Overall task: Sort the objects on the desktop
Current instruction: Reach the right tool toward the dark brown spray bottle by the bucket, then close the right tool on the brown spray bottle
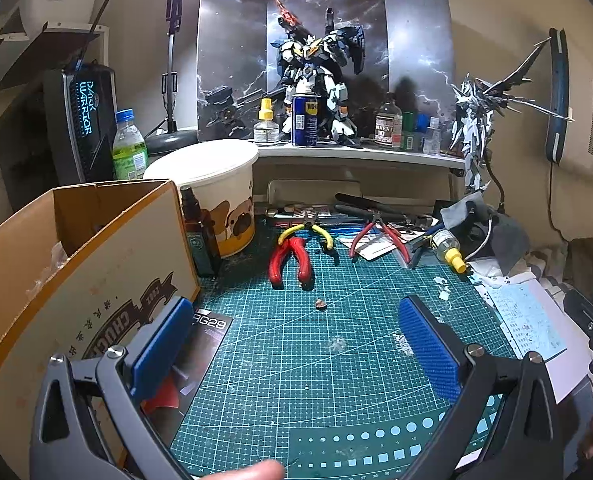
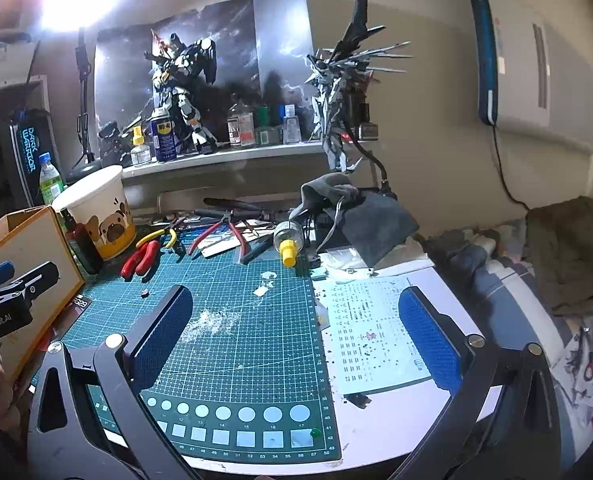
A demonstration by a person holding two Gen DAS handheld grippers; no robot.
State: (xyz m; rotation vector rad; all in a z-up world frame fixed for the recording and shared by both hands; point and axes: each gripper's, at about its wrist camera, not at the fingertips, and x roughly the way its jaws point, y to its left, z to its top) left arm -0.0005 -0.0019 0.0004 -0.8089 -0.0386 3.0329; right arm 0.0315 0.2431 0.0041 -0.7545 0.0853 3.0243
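Both grippers are open and empty above a green cutting mat [image 1: 296, 360]. My left gripper [image 1: 296, 344] hovers over the mat's left part, beside an open cardboard box [image 1: 76, 272]. Red-handled pliers [image 1: 290, 258], yellow-handled cutters [image 1: 312, 232] and thin red-handled nippers [image 1: 376, 236] lie at the mat's far edge. A small bottle with a yellow cap [image 1: 448, 246] lies on its side to the right. My right gripper [image 2: 296, 336] hovers over the mat's right edge and a decal sheet [image 2: 372, 332]. The left gripper's body [image 2: 12, 296] shows at the left of the right wrist view.
A pug-print bucket [image 1: 216, 192] and a dark spray bottle [image 1: 200, 232] stand behind the box. A shelf [image 1: 356, 152] holds a WD-40 can [image 1: 304, 120], bottles and model robots. A grey cloth [image 2: 360, 216] lies at right. Small debris dots the mat.
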